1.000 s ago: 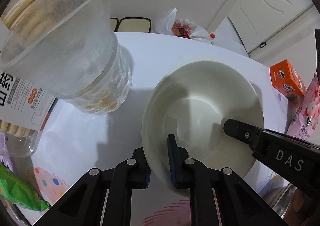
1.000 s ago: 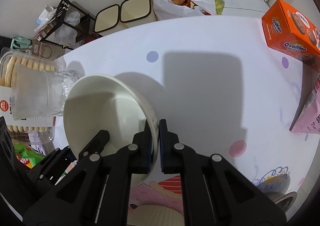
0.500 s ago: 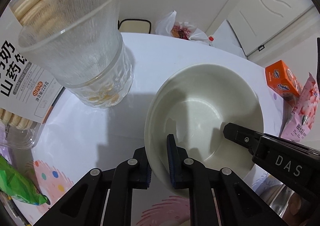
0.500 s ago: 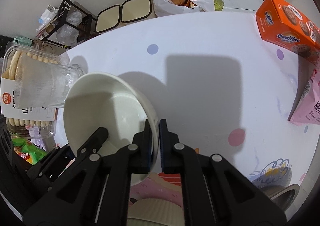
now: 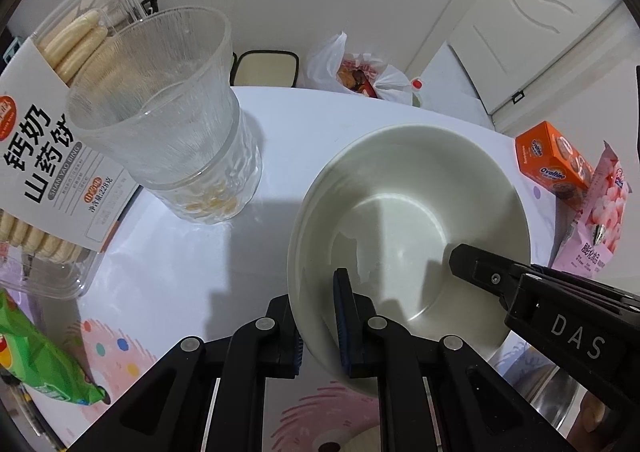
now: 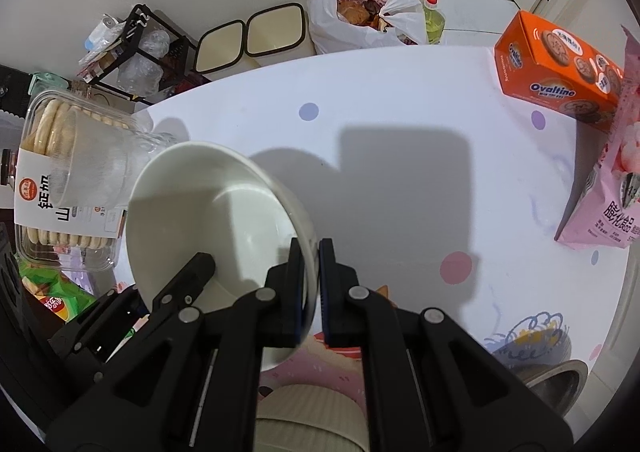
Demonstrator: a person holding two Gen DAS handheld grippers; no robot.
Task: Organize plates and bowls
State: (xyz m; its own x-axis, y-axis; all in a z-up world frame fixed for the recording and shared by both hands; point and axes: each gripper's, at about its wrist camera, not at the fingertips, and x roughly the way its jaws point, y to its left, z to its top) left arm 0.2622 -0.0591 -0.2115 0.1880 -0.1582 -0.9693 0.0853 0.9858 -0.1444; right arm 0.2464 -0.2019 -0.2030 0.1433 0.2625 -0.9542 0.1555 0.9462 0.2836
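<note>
A cream bowl is held above the white table, empty inside. My left gripper is shut on its near rim, one finger inside and one outside. My right gripper is shut on the bowl's right rim; its finger shows in the left wrist view inside the bowl. A ribbed beige bowl sits below, at the bottom edge of the right wrist view. A metal bowl stands at the lower right.
A ribbed glass tumbler stands close left of the bowl, in front of a clear biscuit box. A green snack bag lies lower left. An orange Ovaltine box and a pink packet stand at the right.
Both grippers have moved back with the bowl, away from the tumbler and a little higher. The grip on the rim is unchanged.
</note>
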